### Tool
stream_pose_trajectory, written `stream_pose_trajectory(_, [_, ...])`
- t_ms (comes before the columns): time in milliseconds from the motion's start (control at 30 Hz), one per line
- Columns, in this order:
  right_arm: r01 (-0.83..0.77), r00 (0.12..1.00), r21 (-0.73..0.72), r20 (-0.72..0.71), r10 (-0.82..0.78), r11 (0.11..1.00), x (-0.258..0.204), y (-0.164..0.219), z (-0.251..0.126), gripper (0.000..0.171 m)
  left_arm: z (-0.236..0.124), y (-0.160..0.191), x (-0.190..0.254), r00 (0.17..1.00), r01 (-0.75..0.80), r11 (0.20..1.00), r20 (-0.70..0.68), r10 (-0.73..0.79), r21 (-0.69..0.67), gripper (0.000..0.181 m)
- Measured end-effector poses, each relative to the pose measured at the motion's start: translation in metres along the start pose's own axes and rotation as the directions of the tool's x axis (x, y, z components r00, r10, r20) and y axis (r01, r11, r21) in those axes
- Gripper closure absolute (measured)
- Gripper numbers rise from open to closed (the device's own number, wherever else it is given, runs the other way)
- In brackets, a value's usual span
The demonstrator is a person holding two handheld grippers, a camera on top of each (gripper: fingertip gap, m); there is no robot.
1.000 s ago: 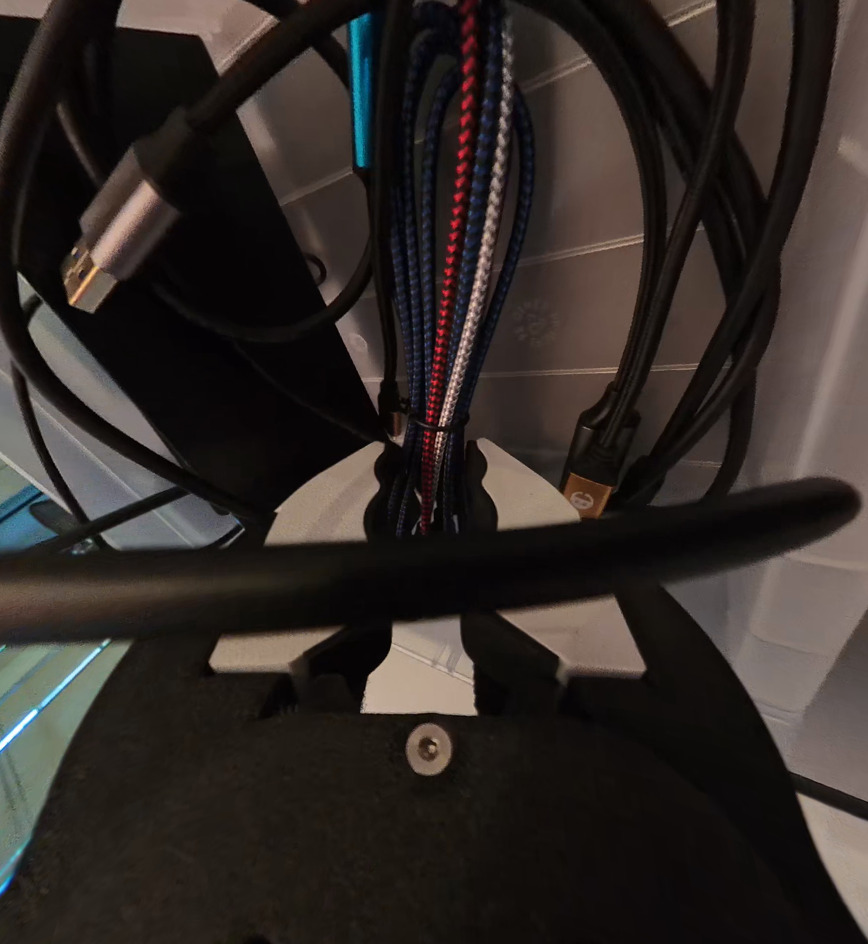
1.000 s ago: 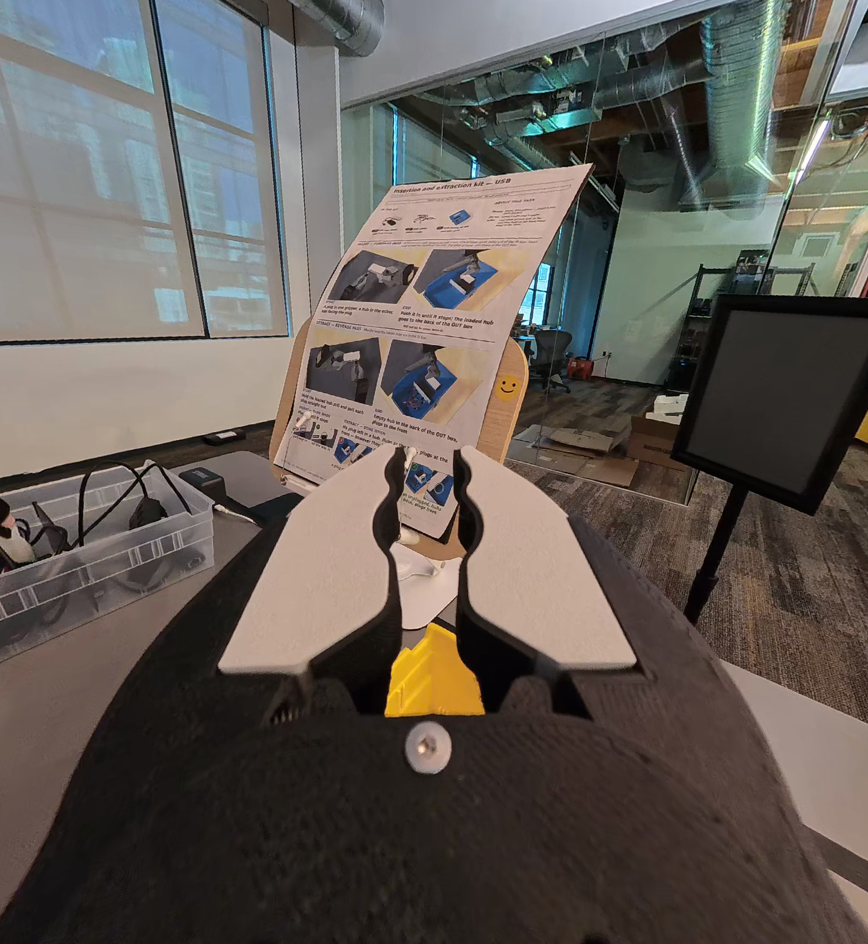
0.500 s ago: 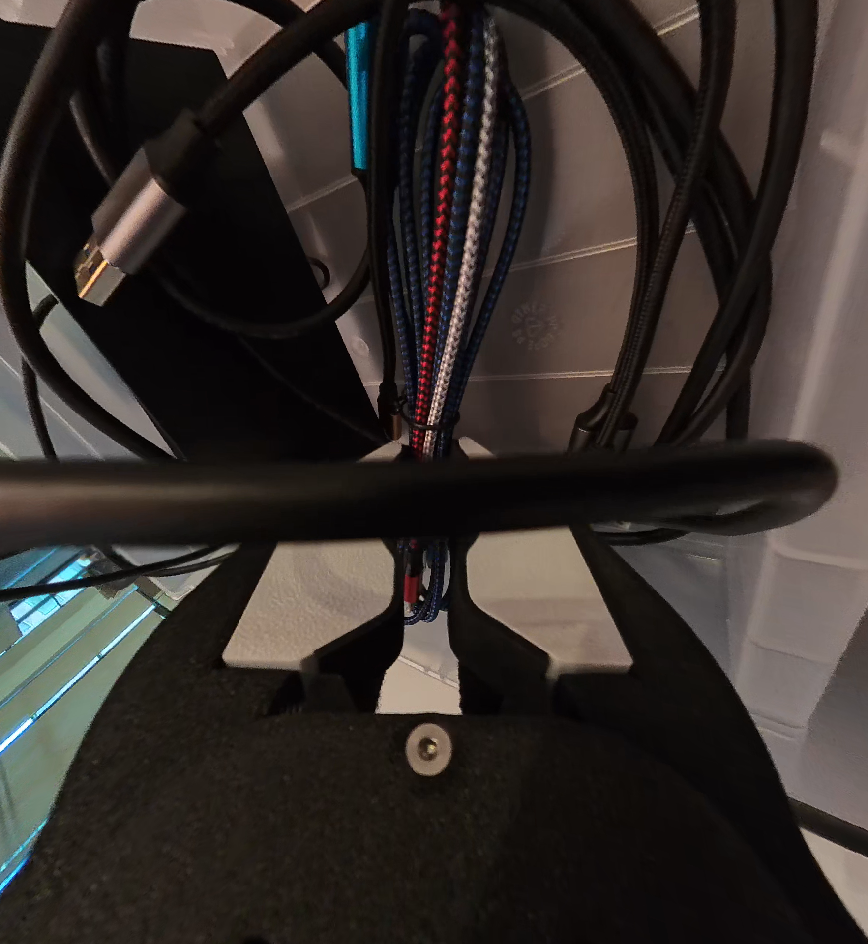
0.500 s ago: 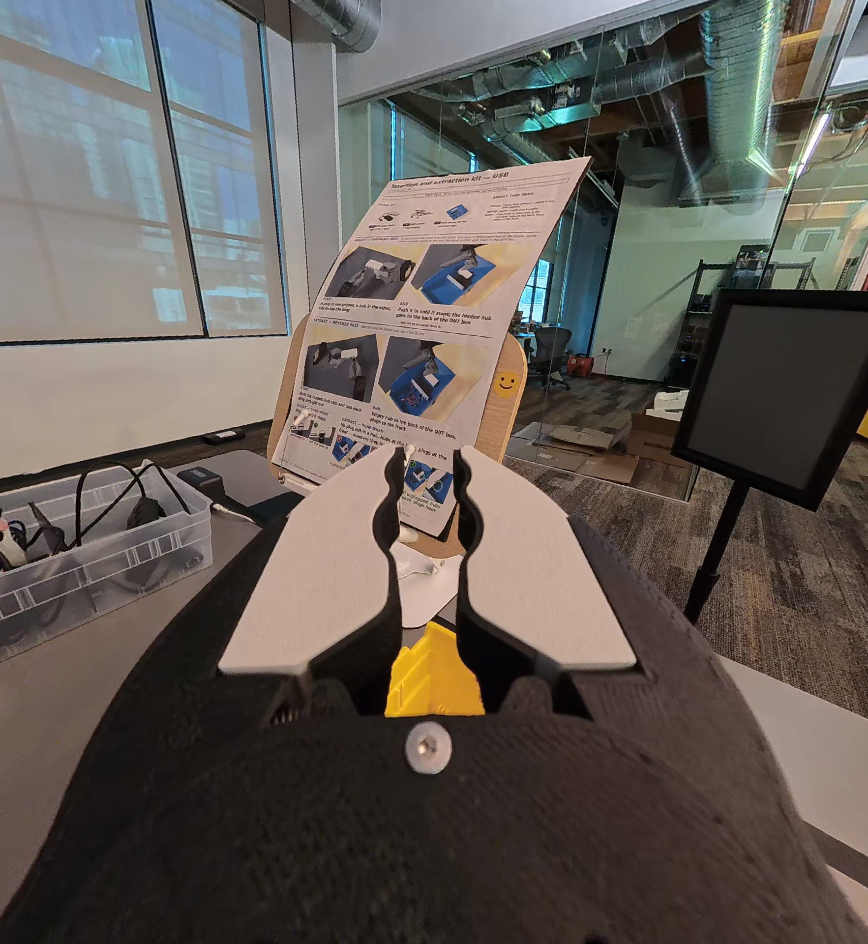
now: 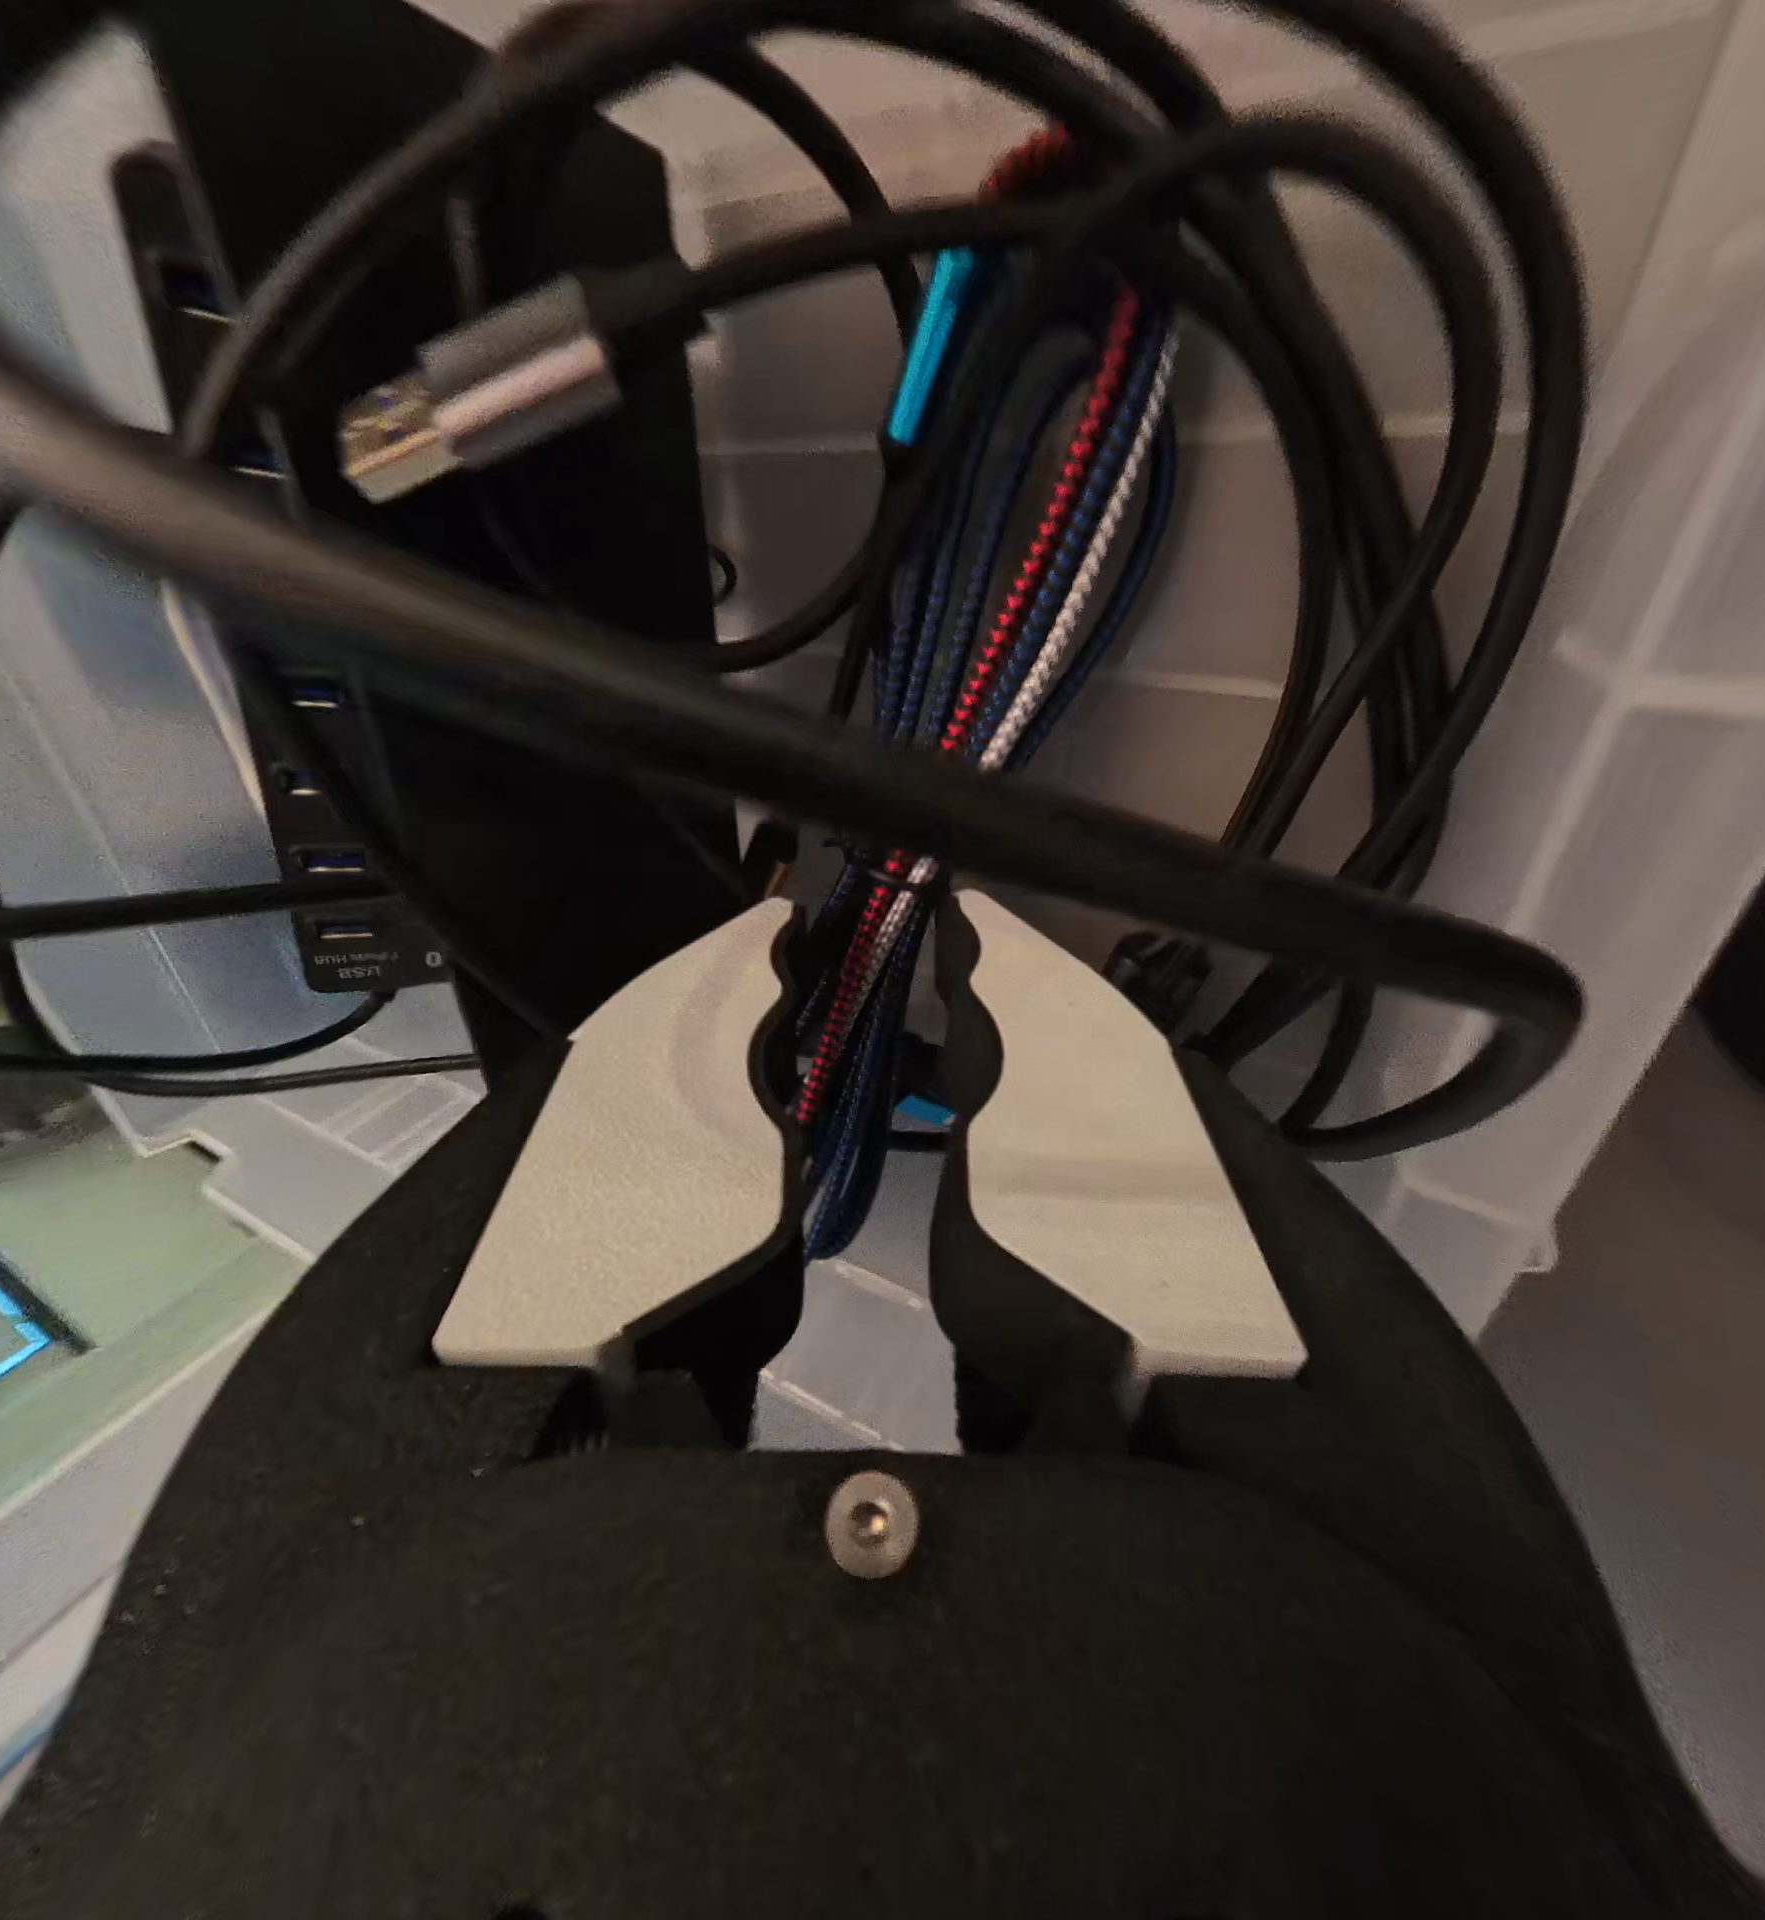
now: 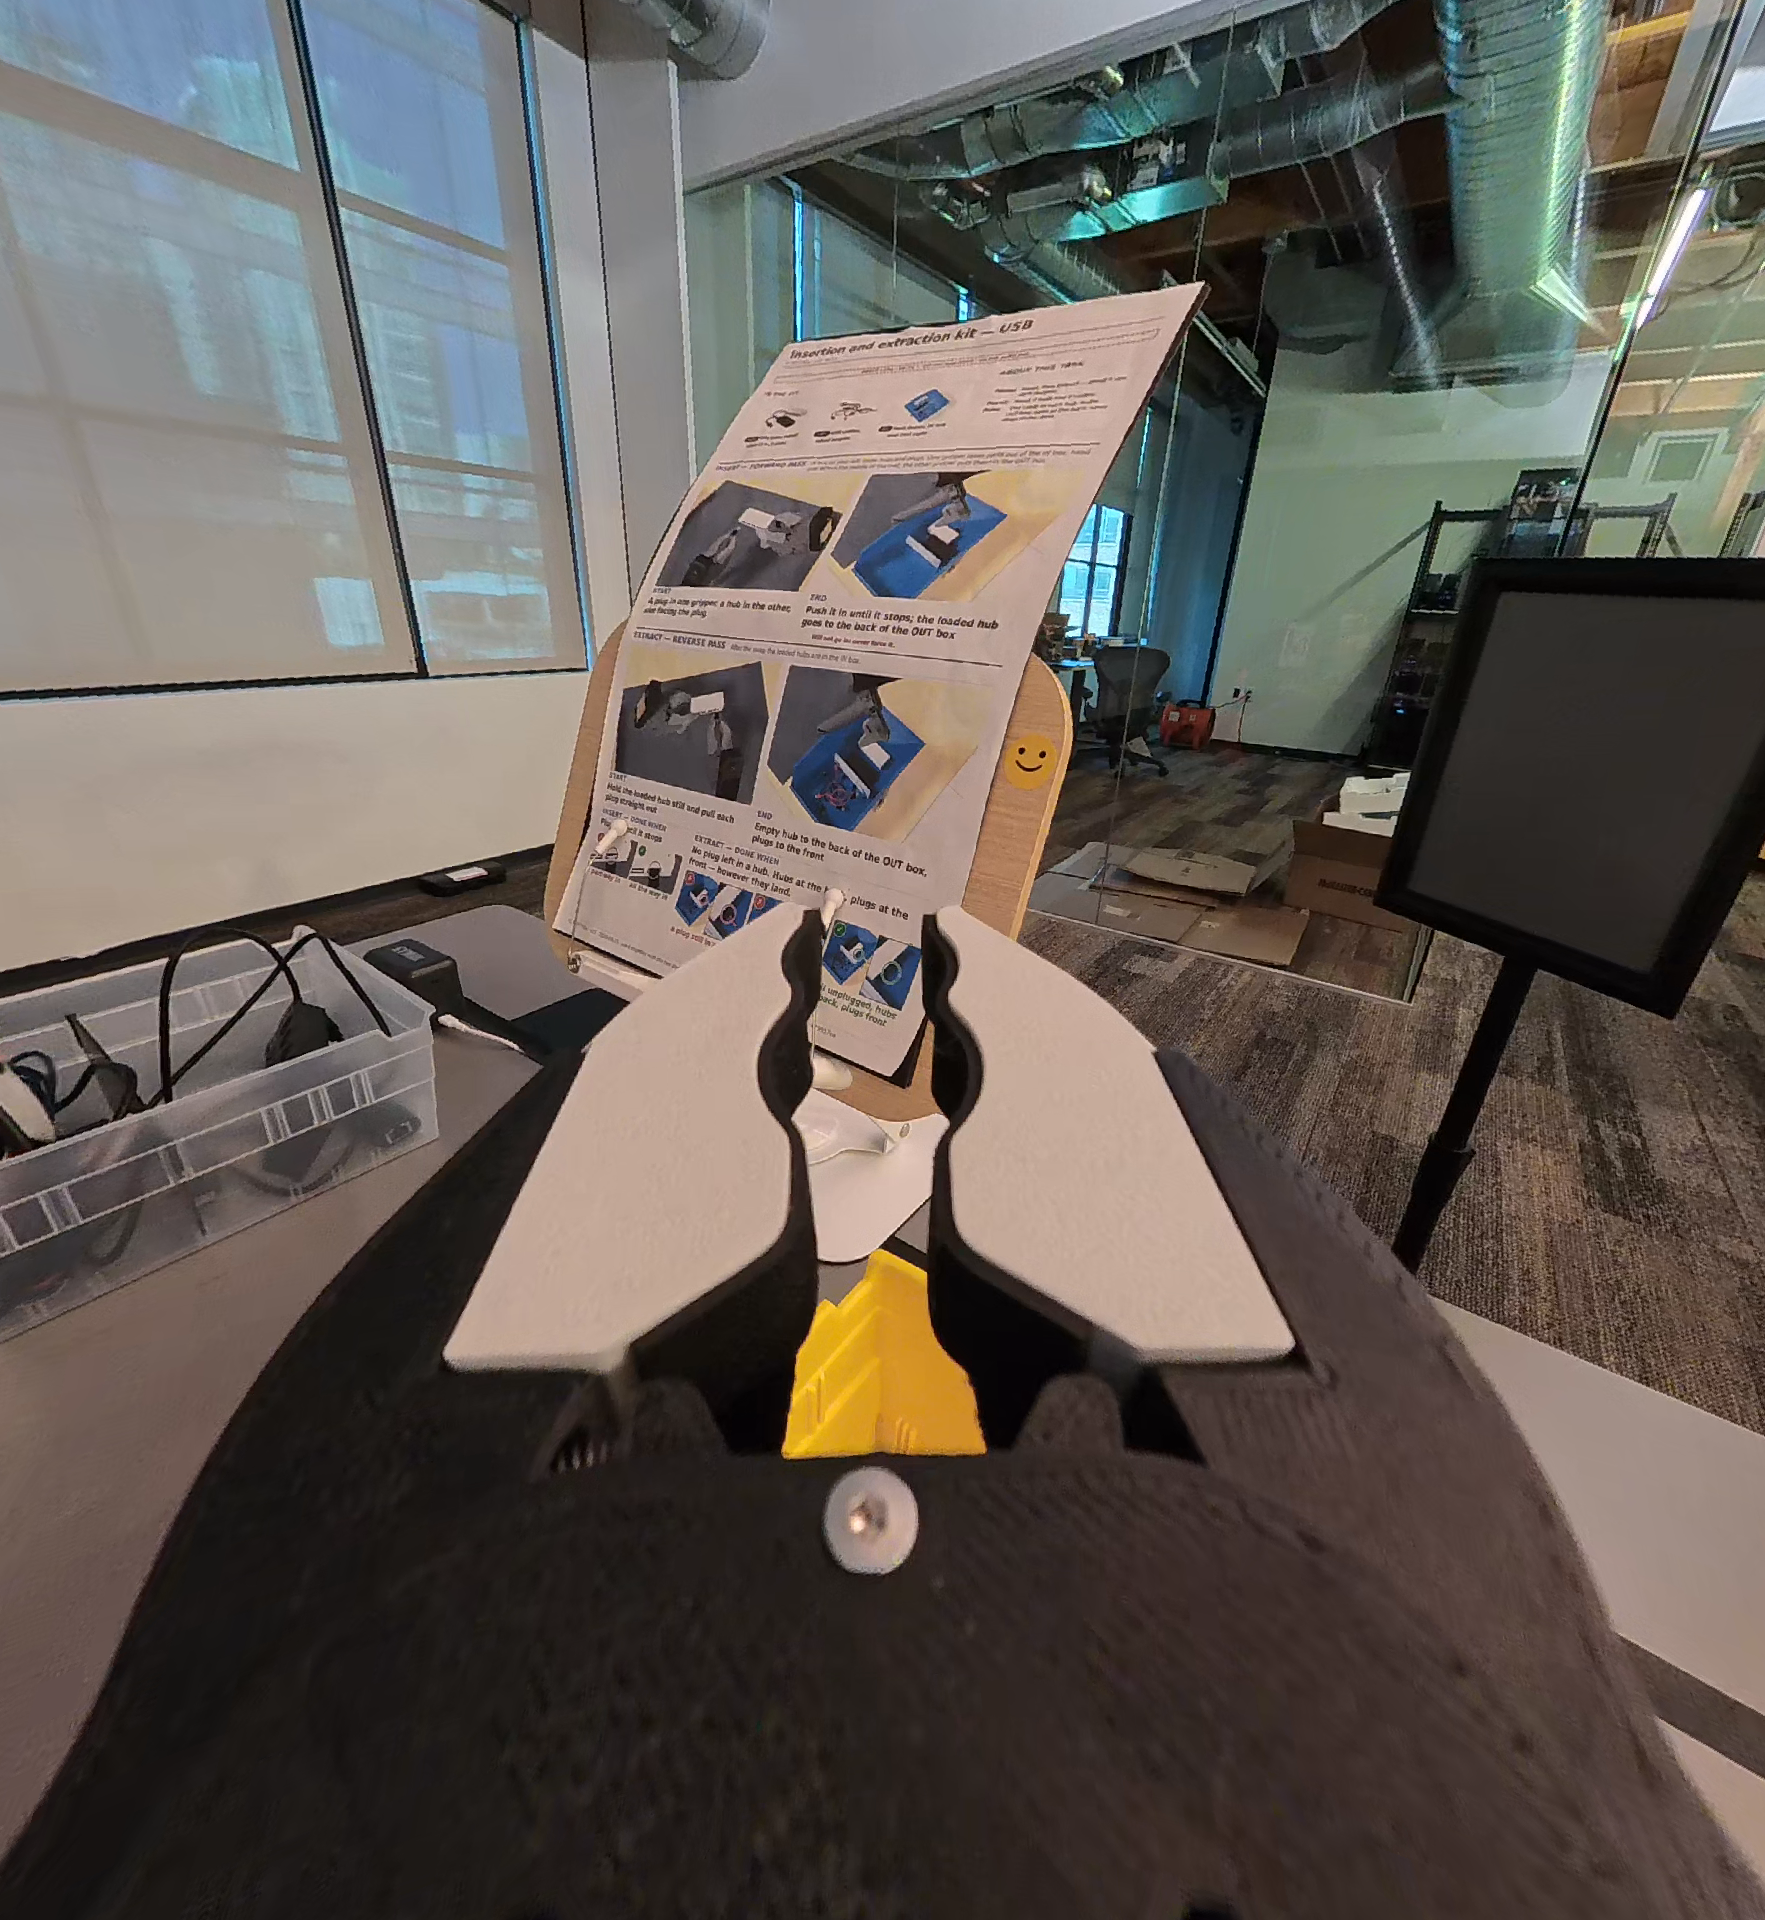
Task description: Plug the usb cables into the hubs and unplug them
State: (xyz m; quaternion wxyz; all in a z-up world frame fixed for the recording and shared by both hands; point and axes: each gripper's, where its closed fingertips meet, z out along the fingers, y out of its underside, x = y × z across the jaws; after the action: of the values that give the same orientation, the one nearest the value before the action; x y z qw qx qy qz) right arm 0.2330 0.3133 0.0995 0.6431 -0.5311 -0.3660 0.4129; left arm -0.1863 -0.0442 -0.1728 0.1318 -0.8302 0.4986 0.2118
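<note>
- Left wrist view: left gripper (image 5: 873, 935) inside clear bin (image 5: 1636, 727), jaws parted around braided cable bundle (image 5: 1023, 623), not visibly clamped.
- Black hub (image 5: 338, 862) just left, silver USB plug (image 5: 473, 400) loose above.
- Light, floppy, tangle-prone; best taken by a rigid plug shell.
- Right gripper (image 6: 867, 940) held off, jaws slightly apart, empty.

The braided cable bundle (image 5: 1044, 582) was woven cloth in red, blue and white. The black cables (image 5: 1377, 582) looked smooth and rubbery. One USB plug (image 5: 483, 384) had a brushed metal shell. The clear bin (image 6: 234, 1122) was translucent plastic. The left tongs (image 5: 873, 1023) had matt grey plates on rough black plastic. The instruction sheet (image 6: 919, 582) was paper on a wooden board (image 6: 1034, 821).
</note>
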Motion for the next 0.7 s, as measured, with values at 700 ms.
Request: stream_pose_trajectory(700, [-0.03,0.999,-0.06,0.011,0.03,0.998,0.004,0.018,0.007,0.152,-0.004,0.002,-0.002,0.974,0.166,0.986,-0.162,-0.159,0.031,0.144])
